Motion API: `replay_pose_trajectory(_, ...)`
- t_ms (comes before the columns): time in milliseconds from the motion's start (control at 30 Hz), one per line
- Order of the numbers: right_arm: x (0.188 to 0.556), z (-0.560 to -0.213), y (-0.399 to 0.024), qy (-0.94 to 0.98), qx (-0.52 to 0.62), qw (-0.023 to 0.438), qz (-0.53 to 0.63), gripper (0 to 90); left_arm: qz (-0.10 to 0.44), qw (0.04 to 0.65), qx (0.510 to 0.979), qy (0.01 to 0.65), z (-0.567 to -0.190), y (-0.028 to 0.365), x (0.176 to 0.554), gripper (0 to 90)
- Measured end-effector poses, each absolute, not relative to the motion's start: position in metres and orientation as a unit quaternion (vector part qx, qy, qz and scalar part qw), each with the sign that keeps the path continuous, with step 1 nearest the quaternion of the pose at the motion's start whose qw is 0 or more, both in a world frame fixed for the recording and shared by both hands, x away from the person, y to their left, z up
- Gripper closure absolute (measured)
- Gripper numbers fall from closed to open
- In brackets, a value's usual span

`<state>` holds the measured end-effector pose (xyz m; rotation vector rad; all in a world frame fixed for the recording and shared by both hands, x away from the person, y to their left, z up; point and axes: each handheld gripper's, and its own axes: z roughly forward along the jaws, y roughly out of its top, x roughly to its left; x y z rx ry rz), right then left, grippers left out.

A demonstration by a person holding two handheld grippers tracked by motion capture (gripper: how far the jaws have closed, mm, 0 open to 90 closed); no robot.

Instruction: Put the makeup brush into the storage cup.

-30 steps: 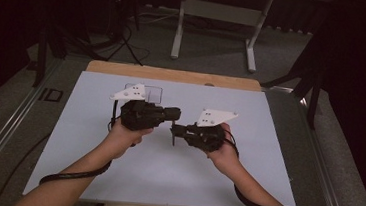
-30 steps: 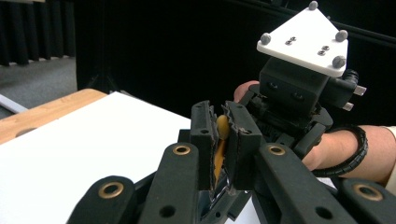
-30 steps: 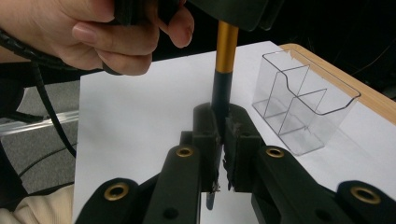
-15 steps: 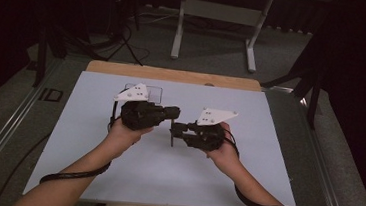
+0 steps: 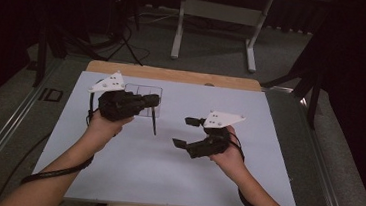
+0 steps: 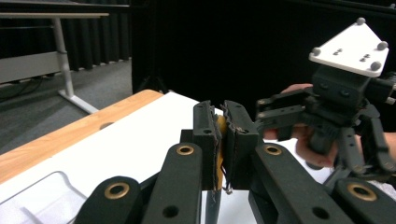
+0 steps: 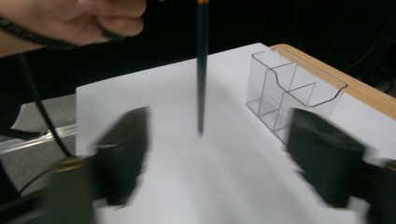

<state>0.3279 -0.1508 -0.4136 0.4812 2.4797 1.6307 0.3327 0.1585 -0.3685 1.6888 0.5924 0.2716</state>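
A dark pencil [image 5: 154, 121] with a gold band hangs point-down from my left gripper [image 5: 154, 100], whose pads are shut on its top end. In the left gripper view a yellow strip of the pencil [image 6: 221, 127] shows between the closed left gripper [image 6: 221, 112] jaws. My right gripper [image 5: 184, 132] is to the right of the pencil, and its jaws have just been opening. In the right gripper view, blurred, the pencil [image 7: 201, 70] hangs free ahead of the wide-open right gripper [image 7: 224, 140], with nothing between the jaws.
A clear plastic desk organiser [image 5: 144, 92] with several compartments stands on the white board [image 5: 164, 181] just behind the left gripper; it is also seen as the clear holder [image 7: 289, 93]. A wooden table edge [image 5: 173, 75] runs along the back. Floor, table legs and cables lie beyond.
The two grippers met tip to tip before. The right gripper's jaws have opened and let go of the pencil; the left hand has drawn back left and up with the pencil.
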Motion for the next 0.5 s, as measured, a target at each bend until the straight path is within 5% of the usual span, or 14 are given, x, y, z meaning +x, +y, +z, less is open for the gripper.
replay_pose_trajectory(500, 0.315, -0.418, -0.195, 0.809, 0.187, 0.093, 0.549, 13.4, 0.160, 0.602, 0.726, 0.293, -0.364, 0.190, 0.342, 85.6)
